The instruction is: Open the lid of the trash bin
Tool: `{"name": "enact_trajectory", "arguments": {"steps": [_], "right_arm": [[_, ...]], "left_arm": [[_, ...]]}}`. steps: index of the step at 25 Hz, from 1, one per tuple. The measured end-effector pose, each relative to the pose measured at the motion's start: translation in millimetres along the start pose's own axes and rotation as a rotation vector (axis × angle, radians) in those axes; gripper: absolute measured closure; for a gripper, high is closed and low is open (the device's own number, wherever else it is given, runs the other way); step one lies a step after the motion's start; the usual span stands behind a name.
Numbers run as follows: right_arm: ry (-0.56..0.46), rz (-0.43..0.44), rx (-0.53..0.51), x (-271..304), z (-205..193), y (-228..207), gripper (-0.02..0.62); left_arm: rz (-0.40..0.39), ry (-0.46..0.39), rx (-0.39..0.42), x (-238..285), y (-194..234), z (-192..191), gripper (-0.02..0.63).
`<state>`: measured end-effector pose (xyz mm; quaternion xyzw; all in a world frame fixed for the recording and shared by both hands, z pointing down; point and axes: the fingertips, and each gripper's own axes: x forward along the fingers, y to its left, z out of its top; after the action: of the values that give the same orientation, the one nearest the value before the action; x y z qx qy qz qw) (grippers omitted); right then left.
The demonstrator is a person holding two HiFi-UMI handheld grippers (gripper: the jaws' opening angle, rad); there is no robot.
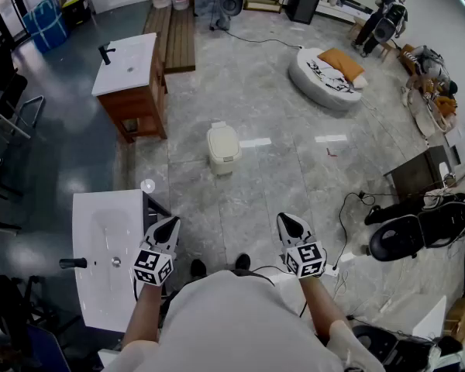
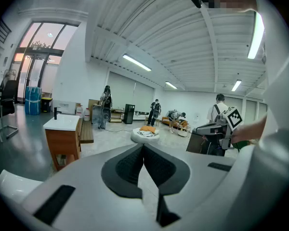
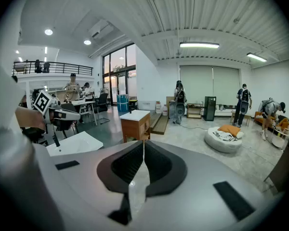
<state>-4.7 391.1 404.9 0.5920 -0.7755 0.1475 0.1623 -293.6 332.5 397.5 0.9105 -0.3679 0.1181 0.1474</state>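
Both clenched and empty, left gripper point(image 1: 167, 225) and right gripper point(image 1: 289, 222) are hanging well short of the trash bin point(image 1: 223, 163); lid point(image 1: 222, 139) is sitting closed, approach likely pending.

Head view: trash bin point(image 1: 223, 147) far off and small, hinge and lid seam too fine to tell. Shoes point(image 1: 242, 262) half hidden behind the person's torso point(image 1: 240, 324). Right edge of the white washbasin surface point(image 1: 101, 239) covered by the left gripper point(image 1: 169, 222) and forearm. Black chairs point(image 1: 1, 84) cut off by the left edge; dark clutter point(image 1: 399, 347) cut off by the bottom edge.
Left gripper view: distant people point(image 2: 155, 110) too small for detail; nearby floor hidden behind the gripper's own body.
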Motion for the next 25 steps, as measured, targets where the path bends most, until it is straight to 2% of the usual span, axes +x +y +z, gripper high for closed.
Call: {"name": "enact_trajectory", "arguments": {"steps": [12,25], "right_arm": [[-0.007,0.014,-0.001,-2.1,1.4,-15.3,0.561],[-0.011,0.077,-0.004,0.9,0.3,-59.3,0.561]], "left_arm": [[0.020,-0.002,0.007,6.5,-8.0,1.8,0.588],[0.095,-0.009,-0.018,24.1,-38.7,-1.8,0.588]]}}
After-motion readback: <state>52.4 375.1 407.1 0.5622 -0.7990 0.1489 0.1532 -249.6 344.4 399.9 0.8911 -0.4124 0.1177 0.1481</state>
